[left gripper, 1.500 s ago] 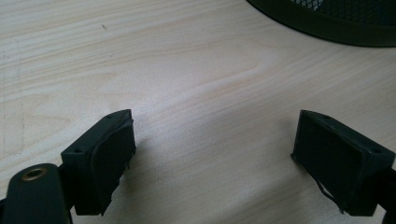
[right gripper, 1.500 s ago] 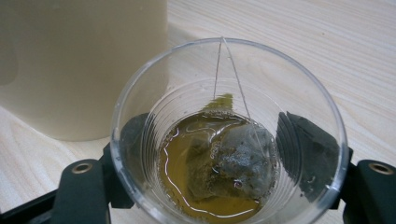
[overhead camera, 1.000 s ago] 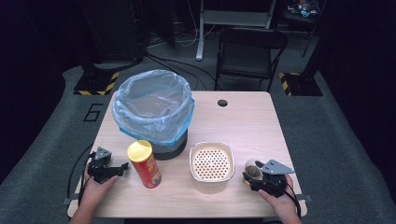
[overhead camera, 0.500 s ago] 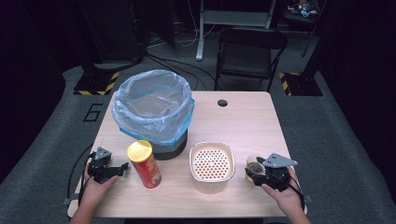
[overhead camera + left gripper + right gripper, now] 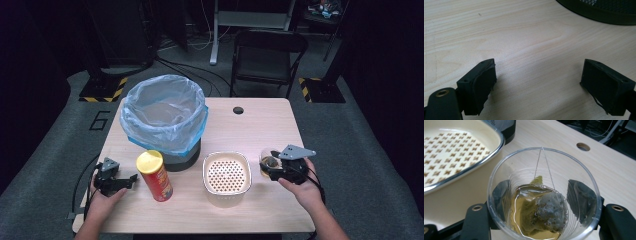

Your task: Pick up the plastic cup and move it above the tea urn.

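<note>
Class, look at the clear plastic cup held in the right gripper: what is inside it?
The clear plastic cup holds amber liquid and a soaked tea bag, its string running up to the rim. The bag's contents are hidden.

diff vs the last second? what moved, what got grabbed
The right claw moved forward and slightly left along the table edge toward the strainer bowl, carrying the clear cup of tea, which sits between its jaws throughout. Nothing newly grabbed or released. The left claw stayed open on the table; chip can and lined bin did not move.
</note>
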Tool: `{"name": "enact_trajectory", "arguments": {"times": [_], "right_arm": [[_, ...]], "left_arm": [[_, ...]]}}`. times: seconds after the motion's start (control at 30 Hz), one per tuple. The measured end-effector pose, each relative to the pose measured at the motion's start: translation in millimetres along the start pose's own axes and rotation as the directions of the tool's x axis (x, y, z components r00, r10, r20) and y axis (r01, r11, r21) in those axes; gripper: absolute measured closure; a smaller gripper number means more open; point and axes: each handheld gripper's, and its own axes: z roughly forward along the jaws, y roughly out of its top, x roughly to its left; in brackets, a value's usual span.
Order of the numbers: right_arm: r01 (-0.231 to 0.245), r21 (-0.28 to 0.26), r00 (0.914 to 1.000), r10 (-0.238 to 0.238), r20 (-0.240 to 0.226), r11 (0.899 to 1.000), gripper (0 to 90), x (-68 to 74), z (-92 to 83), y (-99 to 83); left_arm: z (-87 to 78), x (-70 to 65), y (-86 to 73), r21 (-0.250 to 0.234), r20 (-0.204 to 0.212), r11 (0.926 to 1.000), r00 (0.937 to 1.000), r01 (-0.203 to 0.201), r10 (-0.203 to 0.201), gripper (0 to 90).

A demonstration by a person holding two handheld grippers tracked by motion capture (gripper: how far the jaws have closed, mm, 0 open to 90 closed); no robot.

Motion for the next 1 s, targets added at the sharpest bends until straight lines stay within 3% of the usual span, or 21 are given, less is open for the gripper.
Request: {"name": "enact_trajectory", "arguments": {"times": [0.3, 0.63, 1.0], "right_arm": [[0.006, -0.025, 0.9996, -0.007, -0.028, 1.000, 36.9, -19.2, 11.2, 23.5], [-0.043, -0.070, 0.9979, 0.039, -0.051, 0.997, 37.5, -31.8, 29.9, 33.9], [-0.002, -0.089, 0.9982, -0.004, -0.061, 0.996, 37.9, -31.8, 39.9, 47.9]], "left_arm": [[0.0, 0.0, 0.0, 0.000, 0.000, 1.0000, 1.0000, 0.000, 0.000, 12.7], [0.0, 0.0, 0.0, 0.000, 0.000, 1.0000, 1.0000, 0.000, 0.000, 12.8], [0.0, 0.0, 0.0, 0.001, 0.000, 1.0000, 1.0000, 0.000, 0.000, 12.7]]}}
